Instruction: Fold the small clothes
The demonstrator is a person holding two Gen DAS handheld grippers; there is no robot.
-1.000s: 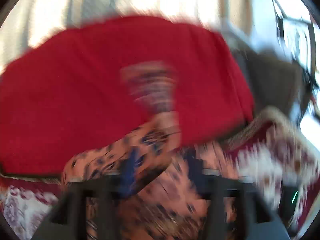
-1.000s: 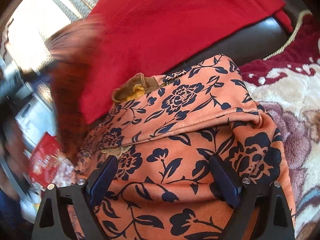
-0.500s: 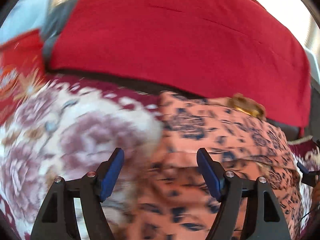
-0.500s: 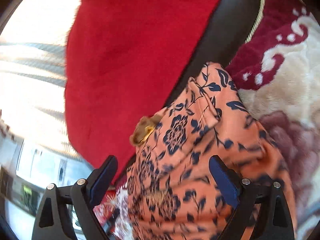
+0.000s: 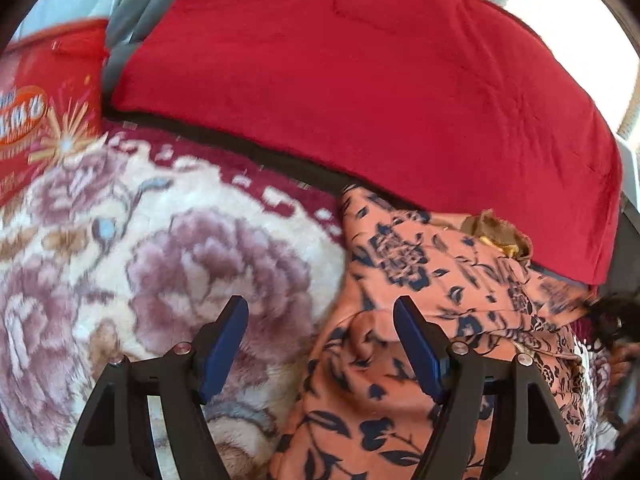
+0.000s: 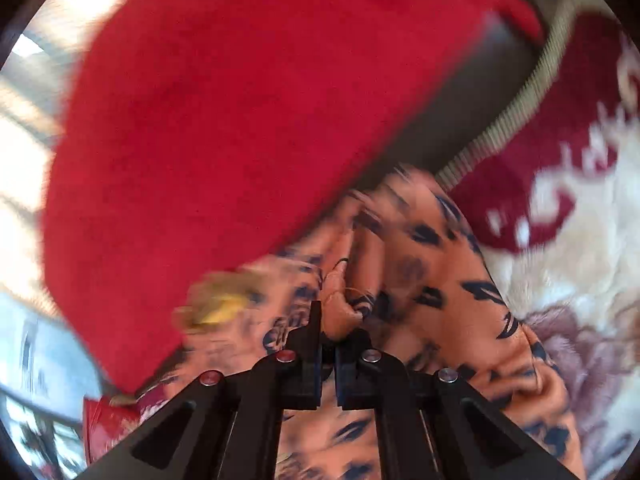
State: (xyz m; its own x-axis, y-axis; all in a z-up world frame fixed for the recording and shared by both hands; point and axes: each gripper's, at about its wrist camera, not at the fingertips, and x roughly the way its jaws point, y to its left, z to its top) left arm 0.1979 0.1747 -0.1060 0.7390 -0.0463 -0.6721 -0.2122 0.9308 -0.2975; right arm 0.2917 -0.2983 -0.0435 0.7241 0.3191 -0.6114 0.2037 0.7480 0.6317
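Observation:
An orange garment with a dark blue flower print [image 5: 420,280] lies crumpled on a flowered blanket [image 5: 168,248], against a red cushion. My left gripper [image 5: 322,344] is open, its right finger over the garment's left edge and its left finger over the blanket. My right gripper [image 6: 329,336] is shut on a bunched fold of the same garment [image 6: 420,272]. A brown and yellow collar piece [image 5: 496,232] shows at the garment's far side; it also shows blurred in the right wrist view [image 6: 220,304].
A large red cushion [image 5: 360,80] lies behind the garment over a dark sofa back [image 6: 472,96]. A red printed bag [image 5: 44,112] stands at the left. The blanket's dark red border with a corded edge [image 6: 532,80] runs along the right.
My right gripper has closed on a fold of the garment; it was open half a second ago. My left gripper has stayed open and shifted a little along the garment's left edge.

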